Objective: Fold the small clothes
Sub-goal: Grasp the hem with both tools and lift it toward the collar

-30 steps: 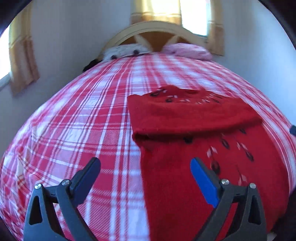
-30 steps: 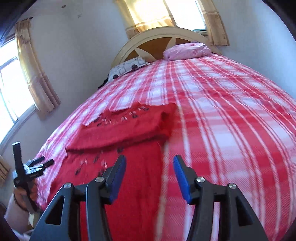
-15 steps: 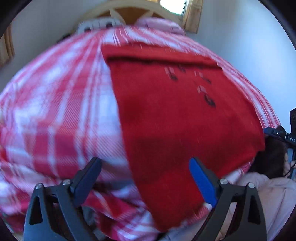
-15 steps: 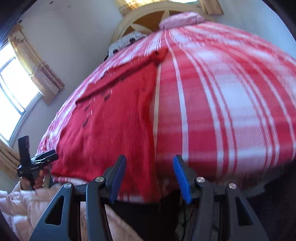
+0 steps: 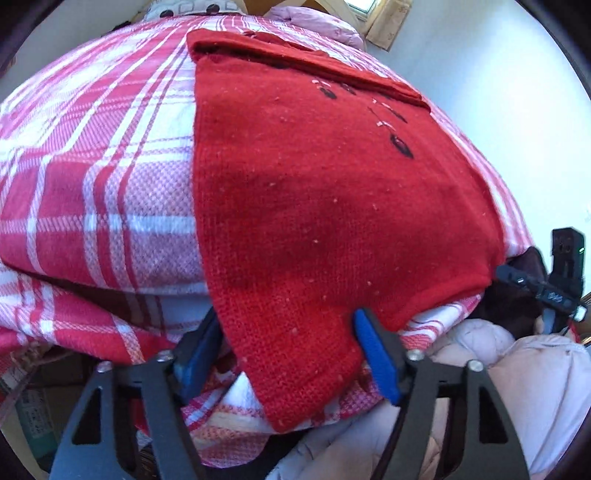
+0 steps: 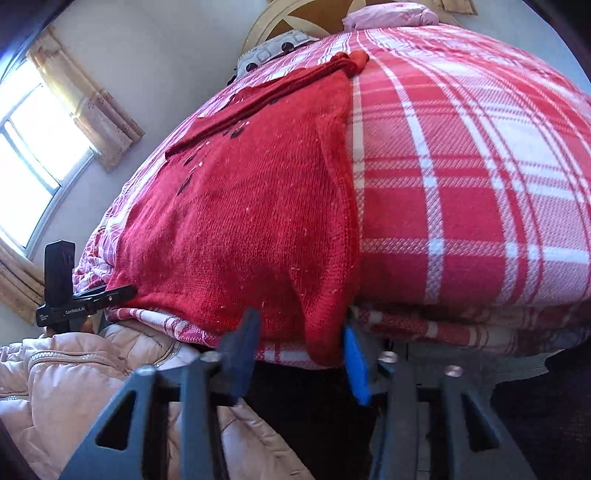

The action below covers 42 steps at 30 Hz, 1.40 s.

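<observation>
Left wrist view: red knitted sweater (image 5: pixel 325 206) lies flat on the plaid bedspread (image 5: pixel 92 177), top part folded over toward the headboard (image 6: pixel 295 14), hem hanging over the bed's near edge. Left gripper (image 5: pixel 288 354) straddles the hem's left corner, jaws closing, pads not yet pressing. Right wrist view: right gripper (image 6: pixel 299 350) straddles the opposite hem corner, jaws closing, cloth between them, not clamped. Pale pink padded jacket (image 6: pixel 74 373) below the hem.

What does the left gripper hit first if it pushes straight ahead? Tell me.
The left gripper, jaws closing, already has the red sweater's hanging hem corner between them; straight on it would likely meet that knit, then the plaid bedspread beneath.
</observation>
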Each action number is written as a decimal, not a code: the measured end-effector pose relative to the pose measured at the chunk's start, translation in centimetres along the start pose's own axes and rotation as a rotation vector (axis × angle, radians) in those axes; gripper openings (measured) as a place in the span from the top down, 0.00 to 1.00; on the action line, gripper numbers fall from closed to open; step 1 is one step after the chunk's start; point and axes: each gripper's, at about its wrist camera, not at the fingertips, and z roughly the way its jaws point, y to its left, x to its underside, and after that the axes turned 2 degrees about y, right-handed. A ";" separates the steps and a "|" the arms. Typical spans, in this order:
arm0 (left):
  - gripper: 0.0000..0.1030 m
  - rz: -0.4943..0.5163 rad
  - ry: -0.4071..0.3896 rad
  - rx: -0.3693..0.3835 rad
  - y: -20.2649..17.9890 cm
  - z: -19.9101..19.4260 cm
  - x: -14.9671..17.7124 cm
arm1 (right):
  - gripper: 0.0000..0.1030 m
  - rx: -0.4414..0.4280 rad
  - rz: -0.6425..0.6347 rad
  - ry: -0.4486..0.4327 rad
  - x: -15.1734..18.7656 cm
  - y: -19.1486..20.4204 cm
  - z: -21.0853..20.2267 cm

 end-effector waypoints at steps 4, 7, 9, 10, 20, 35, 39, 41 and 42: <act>0.48 -0.003 0.005 0.015 0.0 0.2 0.0 | 0.89 0.017 -0.010 0.018 0.1 0.1 0.6; 0.70 -0.008 -0.004 0.016 -0.1 0.0 -0.1 | 0.92 0.012 -0.024 0.026 0.1 0.2 0.0; 0.78 -0.007 -0.011 0.030 0.0 -0.7 0.0 | 0.92 -0.050 0.013 0.005 -0.2 -0.1 -1.0; 0.79 0.000 -0.011 0.034 -0.2 -0.8 -0.2 | 0.92 -0.092 0.041 -0.011 -0.5 -0.2 -1.6; 0.81 0.025 -0.045 0.091 -1.6 -3.7 -1.1 | 0.93 -0.211 0.111 -0.139 -2.2 -0.8 -6.7; 0.24 0.036 -0.123 0.102 0.6 -8.1 0.1 | 0.92 -0.176 0.202 -0.115 -0.9 -3.3 -4.7; 0.21 -0.075 -0.107 0.112 2.2 -7.0 -0.7 | 0.92 -0.181 0.203 -0.109 -0.7 -3.5 -4.4; 0.21 -0.112 -0.055 0.092 2.8 -5.1 -0.6 | 0.92 -0.177 0.196 -0.102 -0.6 -3.3 -4.1; 0.24 -0.130 -0.029 0.092 3.0 -4.2 -0.4 | 0.92 -0.174 0.192 -0.100 -0.6 -3.3 -4.0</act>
